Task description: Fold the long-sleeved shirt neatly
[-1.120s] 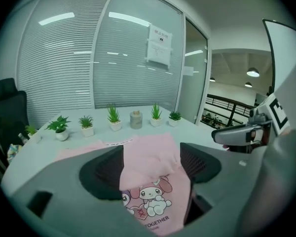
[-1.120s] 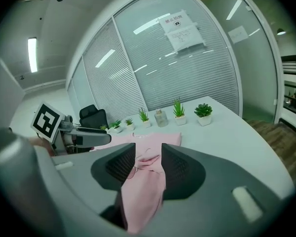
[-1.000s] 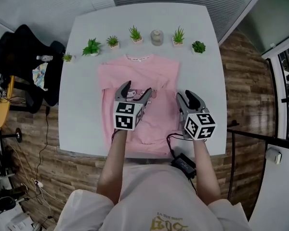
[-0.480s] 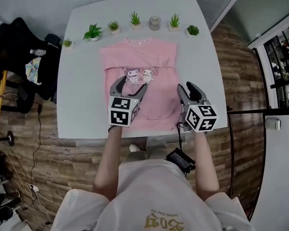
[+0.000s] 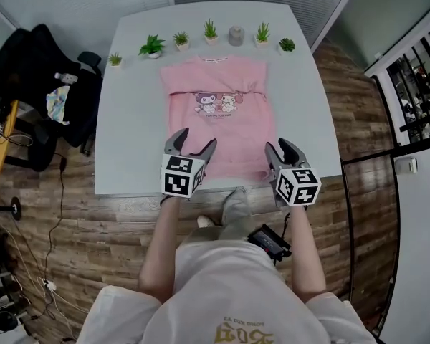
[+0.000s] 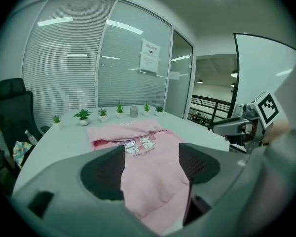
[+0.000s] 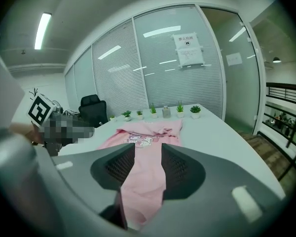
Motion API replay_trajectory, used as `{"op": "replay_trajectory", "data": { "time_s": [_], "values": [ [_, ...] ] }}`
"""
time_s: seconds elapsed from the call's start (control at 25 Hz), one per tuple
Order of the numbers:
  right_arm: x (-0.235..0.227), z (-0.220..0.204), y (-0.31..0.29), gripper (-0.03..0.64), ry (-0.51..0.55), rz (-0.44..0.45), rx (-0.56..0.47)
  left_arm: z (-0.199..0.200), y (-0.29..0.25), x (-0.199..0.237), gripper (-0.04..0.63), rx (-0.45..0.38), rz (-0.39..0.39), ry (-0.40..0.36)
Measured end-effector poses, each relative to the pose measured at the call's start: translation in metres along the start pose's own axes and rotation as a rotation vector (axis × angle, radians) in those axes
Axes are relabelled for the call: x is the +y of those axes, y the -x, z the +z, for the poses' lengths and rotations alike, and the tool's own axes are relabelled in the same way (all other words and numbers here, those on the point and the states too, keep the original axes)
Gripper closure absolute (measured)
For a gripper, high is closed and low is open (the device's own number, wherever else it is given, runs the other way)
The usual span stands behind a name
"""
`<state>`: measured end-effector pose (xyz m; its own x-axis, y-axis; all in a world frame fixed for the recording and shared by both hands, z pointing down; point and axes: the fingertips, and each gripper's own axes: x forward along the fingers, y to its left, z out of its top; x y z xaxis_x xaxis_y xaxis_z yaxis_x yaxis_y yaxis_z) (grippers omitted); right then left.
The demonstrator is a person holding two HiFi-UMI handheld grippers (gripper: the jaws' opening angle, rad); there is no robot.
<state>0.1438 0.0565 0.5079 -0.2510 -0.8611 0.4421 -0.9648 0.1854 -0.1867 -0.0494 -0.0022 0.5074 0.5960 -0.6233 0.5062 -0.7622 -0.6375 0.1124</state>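
The pink long-sleeved shirt lies flat in the middle of the desk. Its collar points to the desk's far edge and its hem stops just inside the near edge. The sleeves are folded in across the chest, above the cartoon print.

Bare desk runs down both sides of the shirt, with the broader strip on the desk's left. Almost no bare desk shows past the hem. Between the collar and the far edge stands a row of small potted plants with a small grey jar among them.

The left hand-held gripper hovers over the desk's near edge at the hem's left corner, jaws wide apart. The right hand-held gripper hovers at the hem's right corner with a narrower gap. Pink cloth shows through both gaps, but neither pair of pads presses on it.

A black office chair stands off the desk's left side, on the wooden floor.

A second ago both grippers hung over the middle of the shirt, and the left one covered the print. They have since drawn back to the near edge, and the print now shows whole.
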Motion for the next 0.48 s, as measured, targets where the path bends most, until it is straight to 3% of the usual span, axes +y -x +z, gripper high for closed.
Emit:
{"op": "replay_trajectory", "data": {
  "time_s": [0.48],
  "values": [
    [0.016, -0.051, 0.026, 0.446, 0.015, 0.005, 0.056, -0.063, 0.044, 0.001, 0.258, 0.068, 0.017, 0.005]
  ]
}}
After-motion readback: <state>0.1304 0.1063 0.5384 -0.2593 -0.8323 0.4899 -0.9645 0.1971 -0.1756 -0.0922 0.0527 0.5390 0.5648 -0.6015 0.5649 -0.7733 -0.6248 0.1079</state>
